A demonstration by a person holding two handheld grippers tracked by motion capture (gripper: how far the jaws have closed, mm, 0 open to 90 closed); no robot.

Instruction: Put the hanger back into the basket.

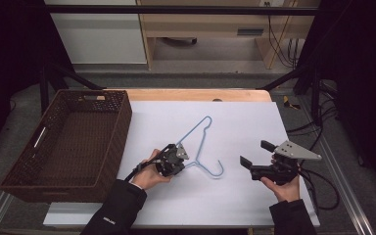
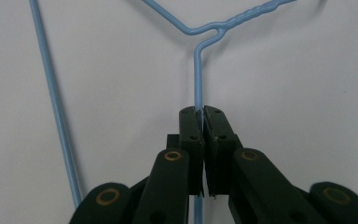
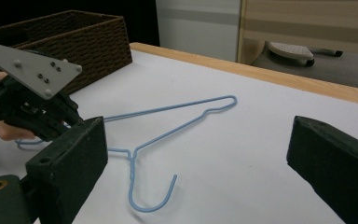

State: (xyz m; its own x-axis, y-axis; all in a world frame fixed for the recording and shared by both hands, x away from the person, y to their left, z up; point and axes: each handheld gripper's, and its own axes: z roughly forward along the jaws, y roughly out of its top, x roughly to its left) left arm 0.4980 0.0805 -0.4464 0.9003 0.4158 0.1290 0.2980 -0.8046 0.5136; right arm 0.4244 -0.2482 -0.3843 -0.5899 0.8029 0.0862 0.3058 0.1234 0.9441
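A light blue wire hanger (image 1: 199,144) lies flat on the white table cover, its hook (image 1: 219,171) toward the person. My left gripper (image 1: 182,164) sits at the hanger's left shoulder, held in a hand. In the left gripper view the jaws (image 2: 200,114) are shut on the blue wire (image 2: 197,74) just below the twisted neck. My right gripper (image 1: 257,153) is held to the right of the hook, apart from it, jaws wide open with nothing between them. The right gripper view shows the hanger (image 3: 168,133) ahead and the left gripper (image 3: 51,119) at its far end.
A dark brown woven basket (image 1: 122,122) stands empty at the table's left side, close to the left hand. The table's wooden far edge (image 1: 196,94) shows beyond the white cover. Black cables (image 1: 323,181) trail off the right edge.
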